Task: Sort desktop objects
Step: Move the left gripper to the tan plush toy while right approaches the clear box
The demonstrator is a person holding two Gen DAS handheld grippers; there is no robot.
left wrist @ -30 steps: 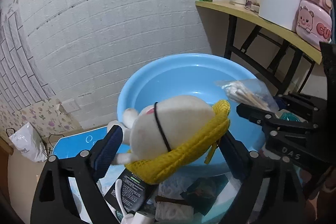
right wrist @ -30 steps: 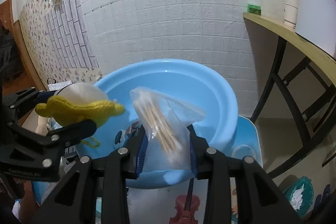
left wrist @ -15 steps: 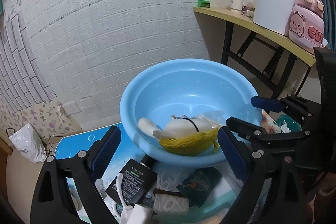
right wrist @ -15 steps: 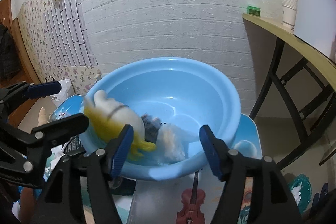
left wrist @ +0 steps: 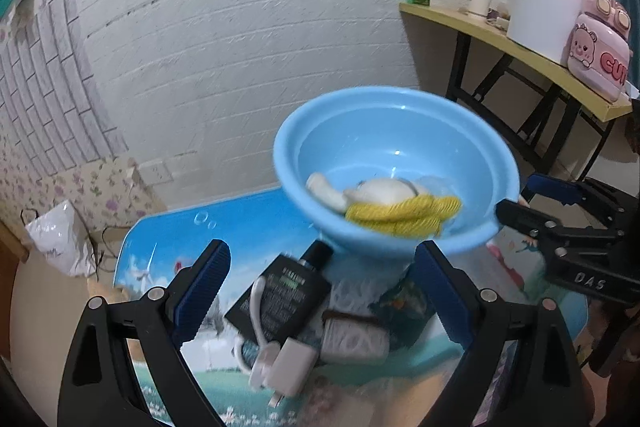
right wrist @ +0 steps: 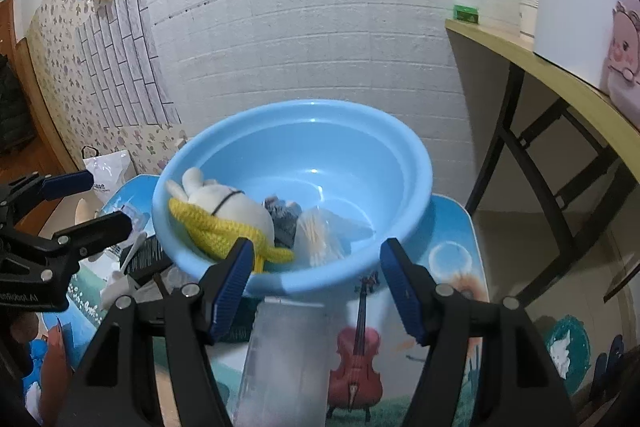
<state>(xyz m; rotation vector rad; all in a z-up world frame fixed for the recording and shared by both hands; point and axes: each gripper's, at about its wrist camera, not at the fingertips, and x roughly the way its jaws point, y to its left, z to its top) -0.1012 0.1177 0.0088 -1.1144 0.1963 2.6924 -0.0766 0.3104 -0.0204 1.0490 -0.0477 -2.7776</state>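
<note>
A plush rabbit point(right wrist: 224, 205) in a yellow scarf lies in the blue basin point(right wrist: 360, 147) beside a bag of cotton swabs point(right wrist: 320, 239), just ahead of my right gripper point(right wrist: 316, 287), jaws apart and empty. My left gripper point(left wrist: 320, 291), also wide and empty, hangs over a black box point(left wrist: 280, 299) on the desk point(left wrist: 240, 227).

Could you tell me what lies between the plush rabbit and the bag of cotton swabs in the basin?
A small grey item, seen in the right wrist view.
</note>
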